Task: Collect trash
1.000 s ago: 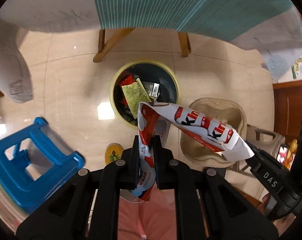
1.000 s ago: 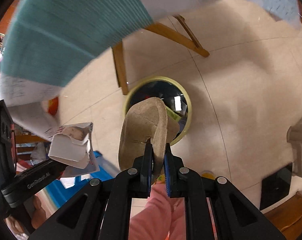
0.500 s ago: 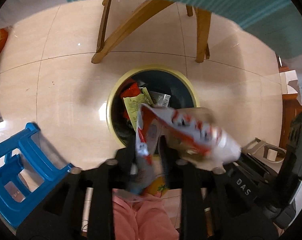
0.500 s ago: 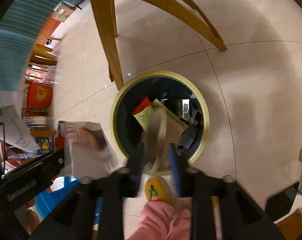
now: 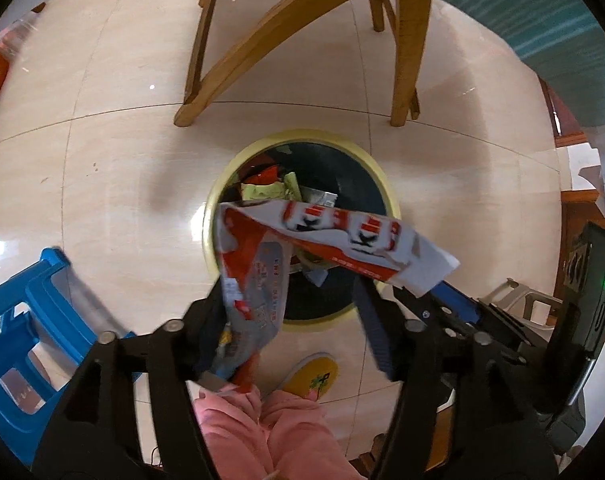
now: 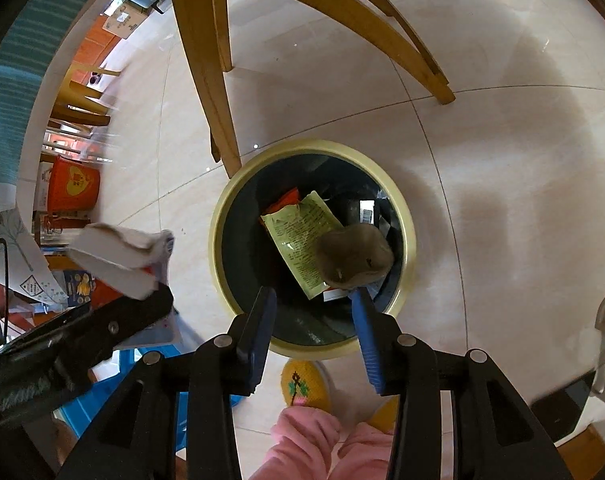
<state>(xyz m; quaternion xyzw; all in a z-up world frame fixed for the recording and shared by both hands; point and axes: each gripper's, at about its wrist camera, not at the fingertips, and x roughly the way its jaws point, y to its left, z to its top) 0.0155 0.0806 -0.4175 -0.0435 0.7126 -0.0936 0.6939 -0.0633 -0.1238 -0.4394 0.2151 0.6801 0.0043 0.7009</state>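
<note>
A round bin with a yellow rim (image 5: 212,220) stands on the floor right below both grippers and holds several wrappers, among them a green packet (image 6: 302,232). My left gripper (image 5: 290,312) is over the bin's near edge and its jaws are opening. A crumpled red and white wrapper (image 5: 326,236) hangs loose between them, leaning on the left finger, clear of the right pad. My right gripper (image 6: 312,308) is open over the bin (image 6: 218,240). A brown pulp tray piece (image 6: 354,256) lies loose inside the bin, just past the right fingertip.
Wooden table legs (image 5: 406,60) stand on the tiled floor just behind the bin, under a teal cloth. A blue plastic stool (image 5: 18,320) is at the left. Pink trouser legs (image 5: 262,432) and a yellow slipper (image 5: 314,372) are on the bin's near side.
Both grippers have come down close over the bin. The left jaws went from shut on the wrapper to wide apart. The right jaws let go of the brown piece, which dropped into the bin.
</note>
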